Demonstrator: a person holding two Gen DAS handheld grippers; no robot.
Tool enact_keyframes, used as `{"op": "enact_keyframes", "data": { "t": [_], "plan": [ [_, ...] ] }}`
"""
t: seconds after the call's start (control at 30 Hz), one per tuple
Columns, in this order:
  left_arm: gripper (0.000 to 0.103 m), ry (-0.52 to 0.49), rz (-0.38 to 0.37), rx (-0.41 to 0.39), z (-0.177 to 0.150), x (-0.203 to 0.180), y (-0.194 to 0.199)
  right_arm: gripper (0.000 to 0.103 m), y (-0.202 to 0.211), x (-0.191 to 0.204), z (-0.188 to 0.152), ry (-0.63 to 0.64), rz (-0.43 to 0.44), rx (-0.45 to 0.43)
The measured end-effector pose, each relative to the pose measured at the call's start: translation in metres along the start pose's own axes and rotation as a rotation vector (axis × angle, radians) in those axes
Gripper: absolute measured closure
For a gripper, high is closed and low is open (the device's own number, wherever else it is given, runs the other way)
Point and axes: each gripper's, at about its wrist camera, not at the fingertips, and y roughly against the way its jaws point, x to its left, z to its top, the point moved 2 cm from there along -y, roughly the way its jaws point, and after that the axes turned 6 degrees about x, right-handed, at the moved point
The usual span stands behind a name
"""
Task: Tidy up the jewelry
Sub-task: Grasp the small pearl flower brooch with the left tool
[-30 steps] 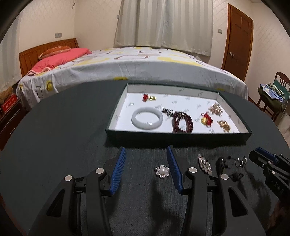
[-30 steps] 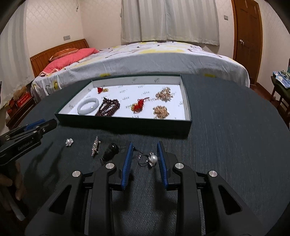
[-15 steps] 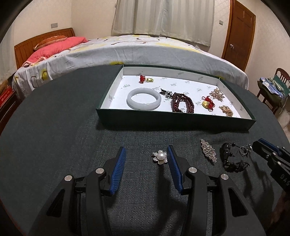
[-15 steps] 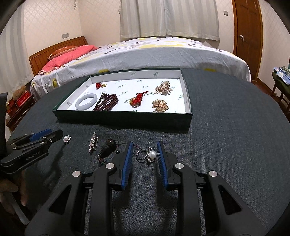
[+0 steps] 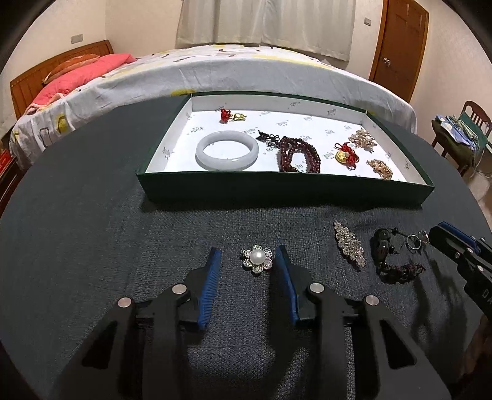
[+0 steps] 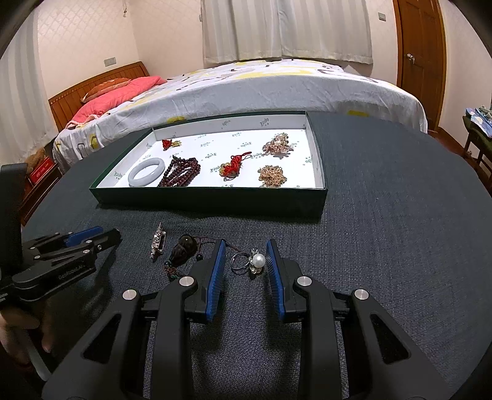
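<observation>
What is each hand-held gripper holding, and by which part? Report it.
Nothing. The left hand-held gripper straddles the pearl brooch, the right hand-held gripper the pearl ring; both open.

Round table (image 5: 77,221) with dark grey cloth. Behind it a bed (image 5: 246,70) with white-and-yellow patterned cover, pink pillow (image 5: 80,72) at a wooden headboard (image 6: 92,89). Pale curtains (image 6: 286,29) on the far wall, brown wooden door (image 5: 398,46) to their right. Wooden chair (image 5: 464,135) far right, piled with folded cloth.
</observation>
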Motion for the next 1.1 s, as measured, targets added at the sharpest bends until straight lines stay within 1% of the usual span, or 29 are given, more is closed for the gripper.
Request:
{"op": "enact_keyframes", "data": {
  "t": [0.07, 0.1, 0.13, 0.3, 0.63, 0.87, 1.1],
  "plan": [
    [0.073, -0.002, 0.001, -0.001, 0.0, 0.0, 0.0, 0.076, -0.001, 0.0, 0.0, -0.001, 0.002, 0.002],
    [0.08, -0.004, -0.001, -0.001, 0.0, -0.001, 0.0, 0.076, -0.001, 0.0, 0.0, -0.002, 0.002, 0.004],
    [0.083, -0.008, 0.0, -0.001, 0.0, -0.001, 0.0, 0.076, -0.001, 0.0, 0.001, -0.001, 0.003, 0.005],
    [0.083, -0.004, -0.008, -0.008, 0.0, 0.002, 0.002, 0.076, -0.002, 0.001, 0.0, 0.003, 0.002, 0.01],
    [0.083, 0.011, 0.016, -0.059, 0.003, 0.012, 0.021, 0.076, -0.011, 0.003, 0.001, 0.01, 0.006, 0.051],
    [0.083, 0.032, 0.02, -0.057, 0.001, 0.021, 0.021, 0.076, -0.015, 0.002, 0.004, 0.023, -0.021, 0.072],
    [0.083, 0.034, 0.019, -0.057, 0.001, 0.021, 0.021, 0.076, -0.018, -0.006, 0.003, -0.007, -0.015, 0.086]
  ]
}}
